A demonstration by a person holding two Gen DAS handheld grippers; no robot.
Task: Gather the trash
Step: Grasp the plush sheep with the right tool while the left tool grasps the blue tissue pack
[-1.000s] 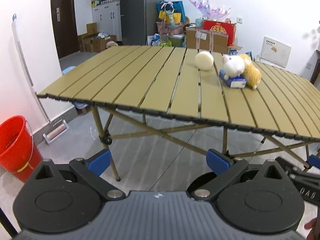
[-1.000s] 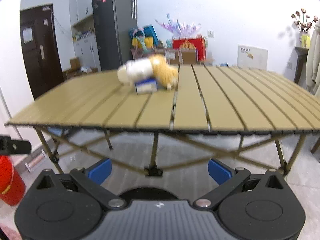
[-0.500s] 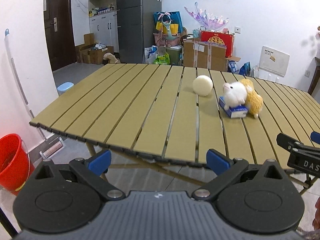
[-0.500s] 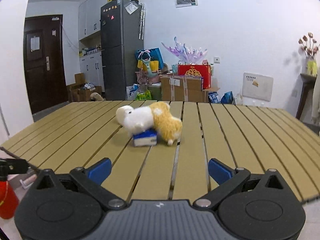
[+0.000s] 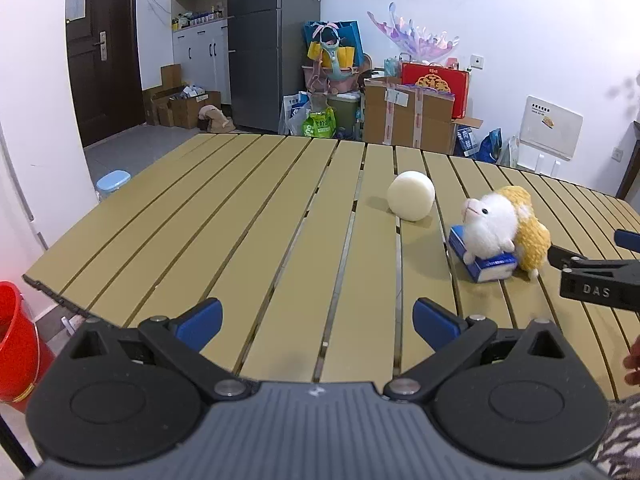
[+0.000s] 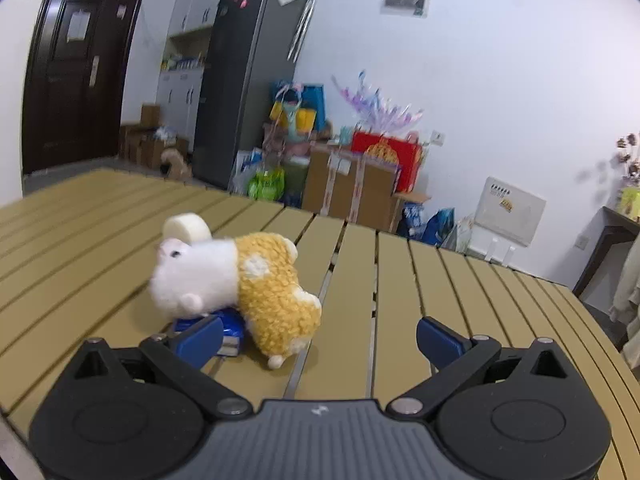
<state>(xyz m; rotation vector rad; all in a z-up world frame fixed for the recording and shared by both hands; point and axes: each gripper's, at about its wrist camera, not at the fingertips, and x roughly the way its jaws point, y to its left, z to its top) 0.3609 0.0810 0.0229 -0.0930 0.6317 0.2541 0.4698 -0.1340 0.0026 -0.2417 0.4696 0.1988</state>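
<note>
Small blue-and-white carton (image 5: 483, 265) under a plush sheep (image 5: 505, 227); both tongs (image 5: 316, 320) (image 6: 320, 340) apart, empty.

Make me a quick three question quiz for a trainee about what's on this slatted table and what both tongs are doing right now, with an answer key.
1. True or false: the plush toy lies partly on top of the blue carton.
2. Which tongs are nearer the plush toy? A) left tongs B) right tongs
3. Fill in: the white round object rests on the table and is held by ____ tongs.

Key: 1 true. 2 B; the right wrist view shows the toy just ahead of the open jaws. 3 neither; both tongs are open and empty.
</note>
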